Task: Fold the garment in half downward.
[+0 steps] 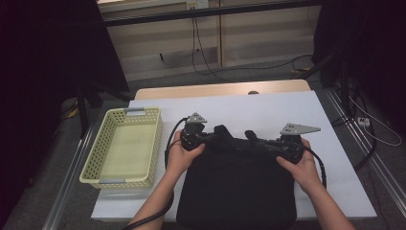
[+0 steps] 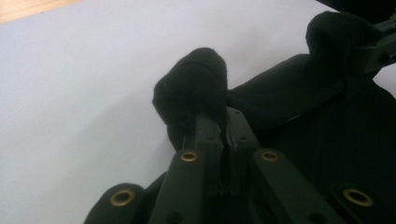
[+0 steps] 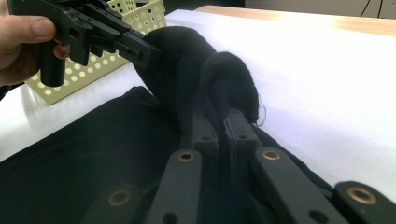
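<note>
Both claws clamp the far edge of the black cloth [image 1: 237, 187], left claw [image 1: 221, 132] and right claw [image 1: 251, 136] bunching the fabric close together, so the fold looks just begun, the dark soft cloth mostly lying flat on the desk [image 1: 268, 110] beneath them, yellow basket [image 1: 125, 146] left of them.

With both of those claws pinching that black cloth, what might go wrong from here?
1. The left gripper and the right gripper each pinch just a small bunch at the far edge of the black cloth; a hard pull might slip it free.
2. If one side slips, the cloth would likely sag unevenly and the fold go crooked.
3. The yellow basket sits close on the left; a sideways swing could bump it.
</note>
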The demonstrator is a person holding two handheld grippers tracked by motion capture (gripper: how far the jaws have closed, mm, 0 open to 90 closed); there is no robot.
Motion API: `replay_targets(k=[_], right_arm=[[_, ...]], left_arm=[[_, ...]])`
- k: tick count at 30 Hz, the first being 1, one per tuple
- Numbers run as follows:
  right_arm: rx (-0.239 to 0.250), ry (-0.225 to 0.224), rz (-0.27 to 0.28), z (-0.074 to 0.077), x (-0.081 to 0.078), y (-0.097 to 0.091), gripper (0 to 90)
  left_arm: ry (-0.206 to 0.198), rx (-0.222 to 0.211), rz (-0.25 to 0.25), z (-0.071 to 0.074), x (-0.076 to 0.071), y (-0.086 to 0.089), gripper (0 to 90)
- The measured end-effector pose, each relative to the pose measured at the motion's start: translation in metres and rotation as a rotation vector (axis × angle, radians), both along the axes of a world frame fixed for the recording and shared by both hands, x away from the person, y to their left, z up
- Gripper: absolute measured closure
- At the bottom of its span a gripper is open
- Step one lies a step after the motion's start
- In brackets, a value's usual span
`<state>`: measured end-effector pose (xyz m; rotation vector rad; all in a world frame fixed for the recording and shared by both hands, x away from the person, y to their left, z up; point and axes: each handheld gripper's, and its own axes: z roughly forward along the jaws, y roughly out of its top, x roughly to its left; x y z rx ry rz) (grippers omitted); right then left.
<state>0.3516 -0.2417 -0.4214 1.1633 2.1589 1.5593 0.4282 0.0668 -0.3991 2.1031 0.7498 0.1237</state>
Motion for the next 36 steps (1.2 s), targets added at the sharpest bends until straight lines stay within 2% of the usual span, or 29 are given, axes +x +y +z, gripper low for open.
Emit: replay_targets(k=[10, 13, 15, 17, 20, 22, 23, 27, 28, 30, 32, 34, 36], right_arm=[[0.014, -0.013, 0.011, 0.002, -0.013, -0.006, 85.5], [0.007, -0.023, 0.031, 0.008, -0.021, -0.005, 85.5], [-0.001, -0.034, 0.050, 0.012, -0.029, -0.005, 85.4], [0.006, -0.036, 0.070, 0.017, -0.038, -0.005, 85.4], [0.008, -0.028, 0.100, 0.020, -0.054, -0.004, 85.4], [-0.011, -0.023, 0.129, 0.018, -0.067, -0.001, 85.4], [-0.021, -0.017, 0.141, 0.015, -0.072, 0.000, 85.4], [-0.054, 0.012, 0.182, 0.008, -0.091, 0.005, 85.1], [-0.062, 0.020, 0.197, 0.007, -0.095, 0.006, 84.8], [-0.074, 0.037, 0.217, 0.002, -0.101, 0.008, 78.6], [-0.082, 0.062, 0.226, -0.003, -0.102, 0.009, 62.3], [-0.088, 0.072, 0.208, -0.005, -0.100, 0.008, 52.2], [-0.070, 0.069, 0.192, -0.003, -0.096, 0.005, 42.8]], left_arm=[[-0.020, -0.003, -0.030, 0.004, -0.014, 0.000, 86.7], [-0.033, -0.007, -0.045, 0.008, -0.023, 0.003, 86.7], [-0.041, -0.001, -0.064, 0.013, -0.033, 0.007, 86.7], [-0.045, -0.023, -0.078, 0.018, -0.044, 0.011, 86.5], [-0.040, -0.034, -0.109, 0.025, -0.068, 0.020, 85.8], [-0.015, -0.054, -0.113, 0.024, -0.082, 0.026, 85.2], [-0.018, -0.054, -0.116, 0.023, -0.090, 0.029, 84.9], [0.009, -0.015, -0.148, 0.011, -0.114, 0.035, 82.8], [0.027, -0.017, -0.158, 0.007, -0.116, 0.036, 80.6], [0.044, 0.000, -0.144, 0.000, -0.116, 0.038, 68.3], [0.083, 0.005, -0.149, -0.005, -0.112, 0.039, 57.6], [0.071, 0.043, -0.122, -0.007, -0.108, 0.038, 38.2], [0.064, 0.030, -0.117, -0.007, -0.102, 0.040, 26.3]])
